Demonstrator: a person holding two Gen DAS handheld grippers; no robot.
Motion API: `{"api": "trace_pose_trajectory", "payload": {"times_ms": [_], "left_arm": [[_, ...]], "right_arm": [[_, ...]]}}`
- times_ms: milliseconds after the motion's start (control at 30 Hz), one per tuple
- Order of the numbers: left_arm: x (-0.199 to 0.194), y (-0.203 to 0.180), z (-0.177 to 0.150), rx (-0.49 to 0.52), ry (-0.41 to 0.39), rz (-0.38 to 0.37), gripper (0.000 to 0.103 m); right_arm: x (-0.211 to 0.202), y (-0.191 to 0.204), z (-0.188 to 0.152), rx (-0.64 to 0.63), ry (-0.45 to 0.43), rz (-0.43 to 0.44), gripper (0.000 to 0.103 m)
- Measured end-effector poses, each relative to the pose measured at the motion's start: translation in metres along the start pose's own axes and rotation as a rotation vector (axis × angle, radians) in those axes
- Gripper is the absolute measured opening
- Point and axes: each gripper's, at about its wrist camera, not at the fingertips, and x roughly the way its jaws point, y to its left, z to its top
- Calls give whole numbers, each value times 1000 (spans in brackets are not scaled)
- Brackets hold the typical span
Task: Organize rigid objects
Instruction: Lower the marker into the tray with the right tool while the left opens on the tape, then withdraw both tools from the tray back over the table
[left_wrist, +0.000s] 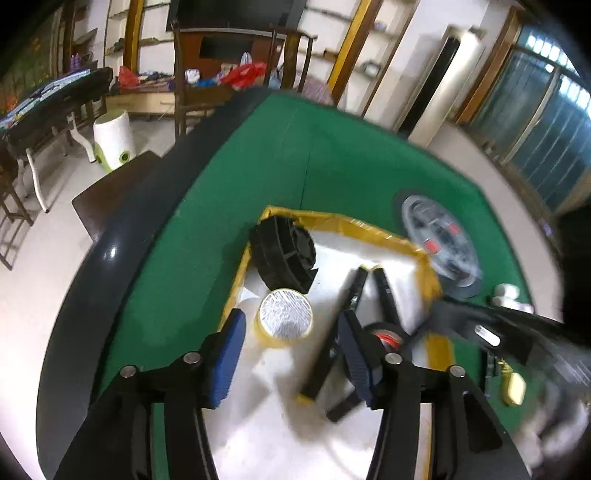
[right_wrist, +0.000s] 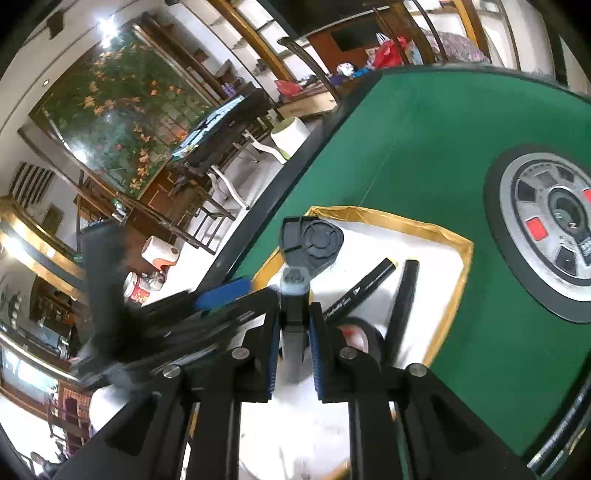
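Note:
A white tray with a yellow taped rim (left_wrist: 354, 221) lies on the green table. In it are a black ribbed plastic part (left_wrist: 282, 254), a yellow tape roll (left_wrist: 284, 321), two black markers (left_wrist: 354, 291) and a black tape roll (left_wrist: 388, 334). My left gripper (left_wrist: 291, 354) is open and empty above the tray, near the yellow tape roll. My right gripper (right_wrist: 293, 339) is shut on a grey-and-black stick-shaped object (right_wrist: 294, 314) above the same tray (right_wrist: 454, 240). The black part (right_wrist: 314, 242), markers (right_wrist: 369, 286) and black tape roll (right_wrist: 360, 338) also show in the right wrist view.
A round control panel (right_wrist: 546, 229) sits in the middle of the green table (left_wrist: 332, 158), right of the tray. Small white and yellow items (left_wrist: 513, 384) lie on the table to the right. Chairs, another table and a white bin (left_wrist: 112, 138) stand on the floor beyond.

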Motion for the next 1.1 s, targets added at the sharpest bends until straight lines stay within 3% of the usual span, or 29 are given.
{"api": "trace_pose_trajectory", "payload": {"times_ms": [100, 333, 467, 600, 633, 767, 900, 1100], "left_arm": [[-25, 13, -9, -37, -49, -42, 63], [-45, 32, -34, -108, -70, -109, 63], [-44, 40, -46, -146, -52, -145, 63], [-41, 51, -54, -184, -40, -161, 63], [-40, 54, -56, -197, -39, -163, 63], [-42, 57, -61, -223, -39, -167, 63], [-44, 58, -64, -235, -37, -168, 63], [-50, 50, -70, -211, -41, -159, 65]], "right_arm": [[18, -9, 12, 51, 11, 7, 15], [57, -38, 24, 207, 51, 14, 16], [72, -61, 17, 349, 94, 125, 25], [73, -49, 15, 362, 111, 173, 63], [74, -46, 14, 359, 116, 170, 66], [83, -30, 11, 314, 144, 145, 66], [87, -27, 9, 338, 166, 193, 67], [39, -24, 1, 230, 52, 76, 67]]}}
